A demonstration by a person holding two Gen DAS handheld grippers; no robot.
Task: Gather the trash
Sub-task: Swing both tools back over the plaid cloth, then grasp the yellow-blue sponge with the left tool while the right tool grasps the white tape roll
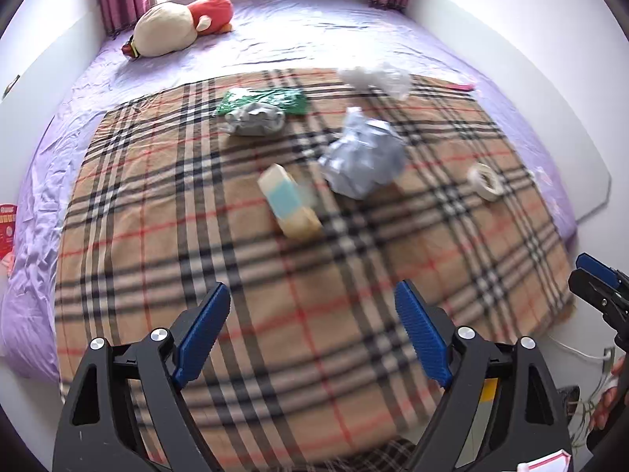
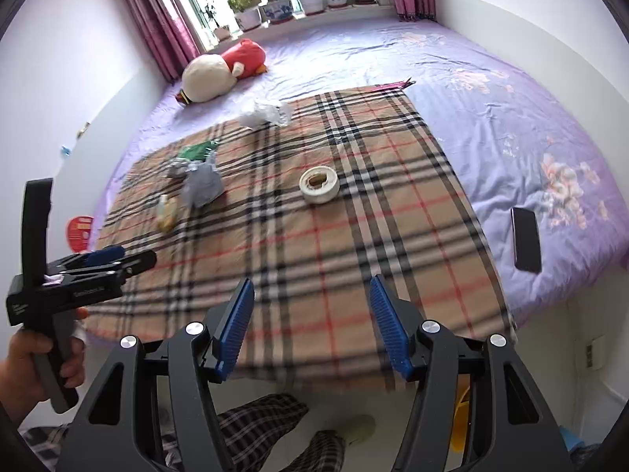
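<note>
Left tool (image 1: 312,301): released, jaws spread wide with nothing between them; it hangs over the near part of the blanket, pointing steeply down.
Right tool (image 2: 310,299): released, jaws apart and empty, over the blanket's near edge.
Blanket (image 1: 220,259): tan plaid, spread on a bed with a lilac sheet (image 1: 298,35); all the trash lies on it.
Box (image 1: 289,200): small, cream and pale blue, blurred; nearest piece to the left tool, just left of the grey wad.
Grey wad (image 1: 363,157): crumpled silvery wrapper, mid-blanket.
Second wad (image 1: 255,118): smaller grey crumple, touching the green wrapper (image 1: 267,100) behind it.
White bag (image 1: 377,76): crumpled plastic at the blanket's far edge.
Tape roll (image 2: 318,183): white, lying flat, well apart from the other pieces, toward the blanket's right side and straight ahead of the right tool.
Phone (image 2: 525,236): dark, on the sheet right of the blanket.
Plush toy (image 1: 181,27): red and cream, at the far left of the bed near the window.
Hand (image 2: 27,362): grips the left tool's handle, seen from the right wrist view.
Legs (image 2: 275,432): checked trousers below the bed edge.
</note>
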